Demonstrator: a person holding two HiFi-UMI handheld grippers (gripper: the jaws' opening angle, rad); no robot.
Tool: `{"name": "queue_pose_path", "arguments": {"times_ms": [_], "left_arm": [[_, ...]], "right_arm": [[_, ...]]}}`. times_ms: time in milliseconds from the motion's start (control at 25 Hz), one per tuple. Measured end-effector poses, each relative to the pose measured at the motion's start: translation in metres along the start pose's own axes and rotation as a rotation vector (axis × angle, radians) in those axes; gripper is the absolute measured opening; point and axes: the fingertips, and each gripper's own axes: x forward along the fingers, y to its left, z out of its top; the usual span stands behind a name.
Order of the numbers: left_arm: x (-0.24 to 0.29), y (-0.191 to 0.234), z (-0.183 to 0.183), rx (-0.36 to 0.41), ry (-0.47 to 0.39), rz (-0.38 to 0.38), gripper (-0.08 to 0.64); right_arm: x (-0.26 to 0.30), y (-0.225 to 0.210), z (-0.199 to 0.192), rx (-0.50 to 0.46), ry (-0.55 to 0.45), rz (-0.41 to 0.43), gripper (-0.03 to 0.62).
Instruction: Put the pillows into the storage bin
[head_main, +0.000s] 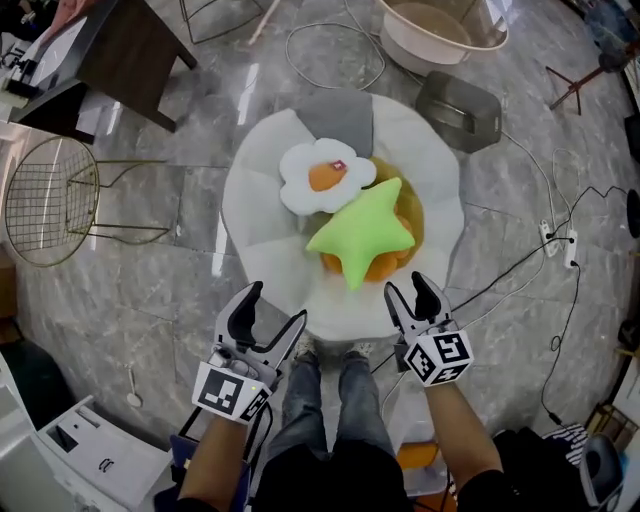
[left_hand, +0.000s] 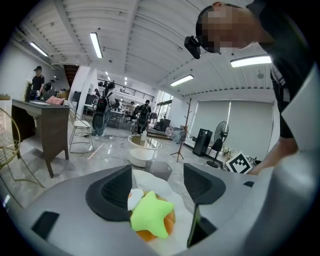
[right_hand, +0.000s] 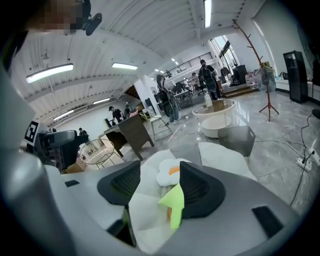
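Both left gripper (head_main: 278, 305) and right gripper (head_main: 406, 285) gape empty by the cushion's (head_main: 250, 210) near edge. Pinching one green star pillow (head_main: 362, 236) tip risks a slip.

a big open work room: shiny stone floor (head_main: 150, 290), long ceiling lights (left_hand: 96, 45), a desk (left_hand: 42, 120) at the left, people (left_hand: 145, 112) standing far off.

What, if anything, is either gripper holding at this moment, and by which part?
Nothing is held. The left gripper and the right gripper both have their jaws apart and empty, short of the green star pillow.
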Motion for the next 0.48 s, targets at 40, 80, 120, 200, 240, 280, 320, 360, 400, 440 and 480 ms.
{"name": "queue_pose_path", "arguments": {"times_ms": [40,80,120,200,240,280,320,360,400,440,480], "left_arm": [[0.002,0.003,-0.009,-0.009,0.010,0.008,0.340],[0.005,0.005,-0.017,-0.015,0.018,0.014,0.340],[0.008,0.007,-0.025,-0.020,0.026,0.020,0.339],[0.012,0.012,-0.040,-0.026,0.044,0.028,0.339],[0.014,0.015,-0.048,-0.030,0.052,0.032,0.339],[0.016,0.017,-0.056,-0.035,0.060,0.034,0.339],[0.019,0.020,-0.064,-0.040,0.066,0.036,0.337],[0.021,0.023,-0.071,-0.043,0.072,0.039,0.337],[0.023,0.026,-0.078,-0.044,0.079,0.042,0.337],[0.024,0.029,-0.084,-0.046,0.085,0.045,0.336],[0.025,0.032,-0.091,-0.048,0.092,0.050,0.334]], "right_arm": [[0.008,-0.006,-0.014,0.016,0.028,-0.004,0.259],[0.017,-0.012,-0.029,0.035,0.055,-0.011,0.259],[0.025,-0.019,-0.043,0.053,0.081,-0.018,0.259],[0.041,-0.031,-0.071,0.083,0.128,-0.030,0.264],[0.049,-0.036,-0.084,0.090,0.148,-0.034,0.269],[0.057,-0.041,-0.097,0.091,0.169,-0.036,0.276],[0.065,-0.045,-0.109,0.092,0.189,-0.038,0.281],[0.073,-0.050,-0.122,0.099,0.210,-0.039,0.287],[0.082,-0.055,-0.134,0.115,0.231,-0.041,0.290],[0.089,-0.059,-0.147,0.131,0.252,-0.044,0.293],[0.097,-0.063,-0.159,0.142,0.273,-0.047,0.295]]}}
